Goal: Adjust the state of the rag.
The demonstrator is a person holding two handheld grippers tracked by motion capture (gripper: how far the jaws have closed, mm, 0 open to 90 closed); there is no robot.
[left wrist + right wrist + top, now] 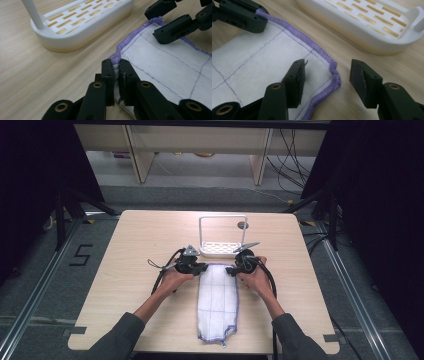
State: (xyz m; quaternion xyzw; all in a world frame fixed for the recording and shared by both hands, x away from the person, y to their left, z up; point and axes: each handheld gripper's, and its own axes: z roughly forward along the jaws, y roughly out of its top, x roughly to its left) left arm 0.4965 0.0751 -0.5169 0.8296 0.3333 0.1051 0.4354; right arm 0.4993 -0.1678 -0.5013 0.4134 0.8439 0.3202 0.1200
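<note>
Your left gripper (117,75): jaws pinched together on the near-left corner of the cloth (172,65), its purple hem bunched up between the pads. Your right gripper (327,80): jaws apart, straddling the cloth's other far corner, one pad resting over the white fabric, the other on bare wood just beyond the hem, neither pressing. Cloth: white, quilted in purple stitched squares, purple-edged, folded into a long strip that lies flat on the table (125,250) and runs from between your two grippers back toward your edge; its far end sits just in front of the rack. Rack (220,249): white slotted tray with an upright loop handle, standing near the table's middle, apart from the cloth. Table: pale wood, both your forearms resting in over its near edge.
</note>
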